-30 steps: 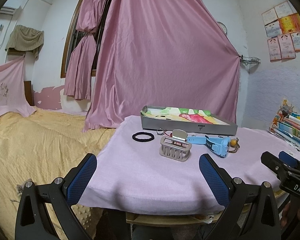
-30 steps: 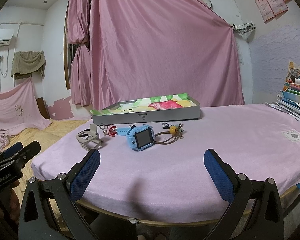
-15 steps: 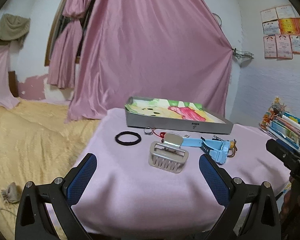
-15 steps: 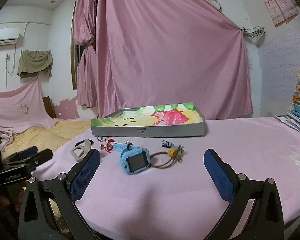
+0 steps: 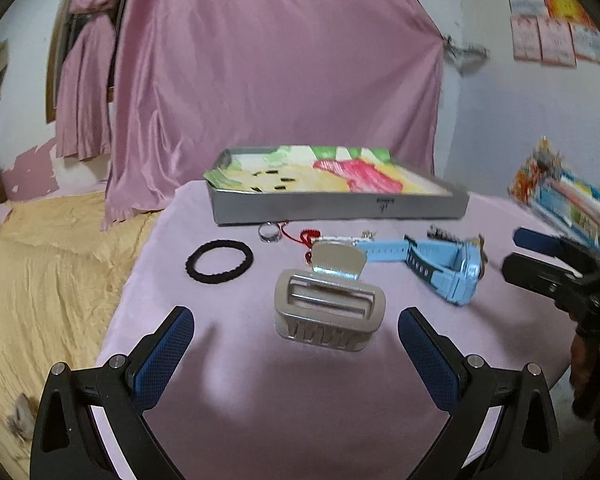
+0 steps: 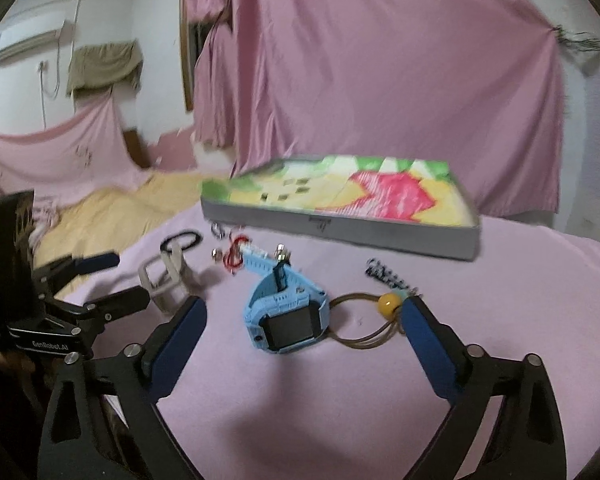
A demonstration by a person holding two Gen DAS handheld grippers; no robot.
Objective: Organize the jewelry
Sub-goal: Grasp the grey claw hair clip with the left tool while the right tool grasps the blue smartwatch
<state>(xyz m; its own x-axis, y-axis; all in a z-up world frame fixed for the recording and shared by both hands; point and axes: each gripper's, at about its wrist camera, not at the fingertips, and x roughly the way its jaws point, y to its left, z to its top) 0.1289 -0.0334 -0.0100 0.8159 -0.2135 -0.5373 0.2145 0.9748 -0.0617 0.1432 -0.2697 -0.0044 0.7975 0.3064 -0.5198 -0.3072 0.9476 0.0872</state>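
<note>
Both of your grippers hang over the table's near edge with nothing between the pads: the left gripper (image 5: 296,330) gapes before the grey hair claw (image 5: 329,307), and the right gripper (image 6: 302,322), jaws just narrowing, brackets the blue watch (image 6: 286,316). Grey tray (image 6: 340,232) sits at the far edge.

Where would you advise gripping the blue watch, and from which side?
Grip the blue watch across its case, pads on the two short sides, coming down from the near side, where the right tongs, open, already straddle it. The case is rigid; the strap trails away behind.
</note>
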